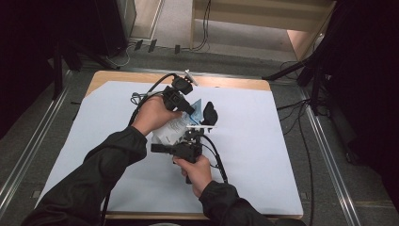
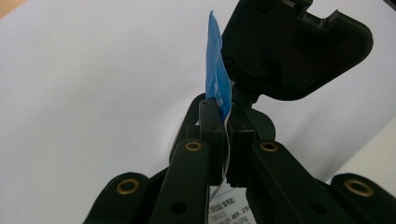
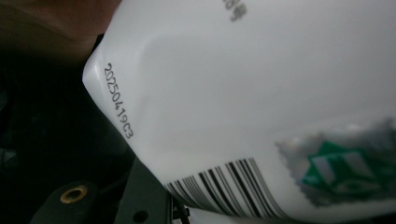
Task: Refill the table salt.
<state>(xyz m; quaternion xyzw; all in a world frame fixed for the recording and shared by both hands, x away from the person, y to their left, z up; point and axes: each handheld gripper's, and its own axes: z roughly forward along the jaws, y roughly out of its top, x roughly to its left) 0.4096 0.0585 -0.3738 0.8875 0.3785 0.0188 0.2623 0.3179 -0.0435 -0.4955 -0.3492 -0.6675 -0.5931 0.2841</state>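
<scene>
Left gripper view shows the left gripper (image 2: 224, 135) clenched on the white pouch's (image 1: 171, 129) blue corner, the right gripper (image 1: 194, 133) grasps its body, so tearing open likely remains.

Lab, papered table (image 1: 263, 155), floor cables (image 1: 301, 141), rails (image 1: 329, 155)

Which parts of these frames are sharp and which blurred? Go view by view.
High view: evenly lit, dark corners, white pouch small between both grippers. Left gripper view: jaws crisp, clamped on the pouch's blue edge. Right gripper view: date code and barcode readable, green print out of focus.
</scene>
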